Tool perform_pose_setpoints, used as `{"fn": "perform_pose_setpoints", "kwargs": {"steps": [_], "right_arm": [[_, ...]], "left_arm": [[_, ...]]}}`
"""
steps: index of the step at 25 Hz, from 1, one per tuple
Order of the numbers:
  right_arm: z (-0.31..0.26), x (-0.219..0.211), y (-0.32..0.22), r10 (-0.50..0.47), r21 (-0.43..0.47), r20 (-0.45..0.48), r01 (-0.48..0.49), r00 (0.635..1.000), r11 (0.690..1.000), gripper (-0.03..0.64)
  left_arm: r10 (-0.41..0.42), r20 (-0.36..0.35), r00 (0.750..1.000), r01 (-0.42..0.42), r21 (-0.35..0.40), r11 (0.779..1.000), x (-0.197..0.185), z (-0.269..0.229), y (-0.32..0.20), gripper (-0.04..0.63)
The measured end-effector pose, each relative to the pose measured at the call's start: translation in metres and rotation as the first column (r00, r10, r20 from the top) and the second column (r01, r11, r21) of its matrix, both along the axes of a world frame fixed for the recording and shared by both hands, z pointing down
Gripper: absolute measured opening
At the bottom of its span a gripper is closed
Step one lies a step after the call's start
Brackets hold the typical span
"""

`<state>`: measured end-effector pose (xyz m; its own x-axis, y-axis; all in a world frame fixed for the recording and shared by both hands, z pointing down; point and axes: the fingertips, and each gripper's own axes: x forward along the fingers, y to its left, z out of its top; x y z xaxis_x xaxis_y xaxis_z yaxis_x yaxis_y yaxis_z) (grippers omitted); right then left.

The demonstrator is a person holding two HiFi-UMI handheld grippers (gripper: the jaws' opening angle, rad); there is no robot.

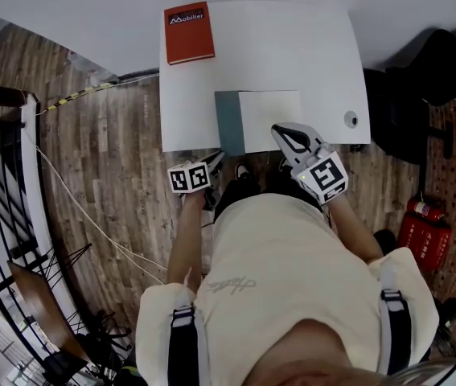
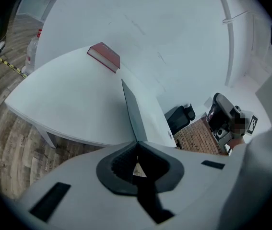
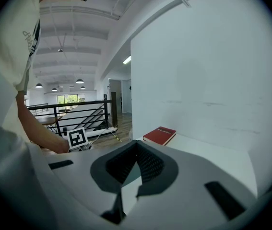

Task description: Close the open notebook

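The open notebook lies at the white table's [image 1: 324,63] front edge, its grey-blue cover [image 1: 229,121] spread to the left of a white page [image 1: 269,112]. My left gripper [image 1: 214,161] is at the table's front edge, shut on the cover's near left corner. In the left gripper view the cover [image 2: 132,111] runs straight into the closed tips [image 2: 136,143]. My right gripper [image 1: 282,131] hangs over the page's near right corner with its jaws shut. Pale page shows behind its pads [image 3: 150,166]; I cannot tell whether it touches the paper.
A red book [image 1: 189,32] lies at the table's far left corner, also visible in the right gripper view [image 3: 159,135]. A round hole [image 1: 351,119] sits near the table's right edge. A black chair [image 1: 421,79] and a red extinguisher [image 1: 422,222] stand to the right, a railing [image 1: 2,199] to the left.
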<state>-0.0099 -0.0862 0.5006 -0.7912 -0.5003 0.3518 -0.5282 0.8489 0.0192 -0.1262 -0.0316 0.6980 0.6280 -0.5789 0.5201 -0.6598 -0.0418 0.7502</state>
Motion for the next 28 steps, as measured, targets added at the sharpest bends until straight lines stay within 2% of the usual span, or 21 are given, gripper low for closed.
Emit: {"fn": "perform_pose_setpoints", "kwargs": {"steps": [5,12,21,25,28], "right_arm": [[0.000,0.014,-0.001,-0.036,0.008,0.003,0.036,0.999,0.999,0.008],[-0.006,0.049,-0.001,-0.023,-0.028,0.043,0.024,0.999,0.999,0.008],[-0.004,0.105,-0.012,0.017,-0.076,0.092,-0.010,0.996,0.997,0.008],[0.003,0.129,-0.012,0.030,-0.096,0.109,-0.019,0.994,0.995,0.008],[0.004,0.144,-0.013,0.030,-0.098,0.124,-0.017,0.992,0.995,0.008]], "left_arm": [[-0.024,0.040,0.999,0.023,0.024,0.999,0.010,-0.019,-0.001,0.021],[-0.065,0.091,0.994,0.062,0.036,0.997,0.030,-0.043,-0.003,0.021],[-0.050,0.156,0.986,0.041,0.059,0.997,0.075,-0.066,-0.012,0.021],[-0.041,0.220,0.975,0.029,0.061,0.998,0.094,-0.068,-0.013,0.021],[-0.038,0.227,0.973,0.024,0.063,0.998,0.113,-0.071,-0.015,0.021]]}}
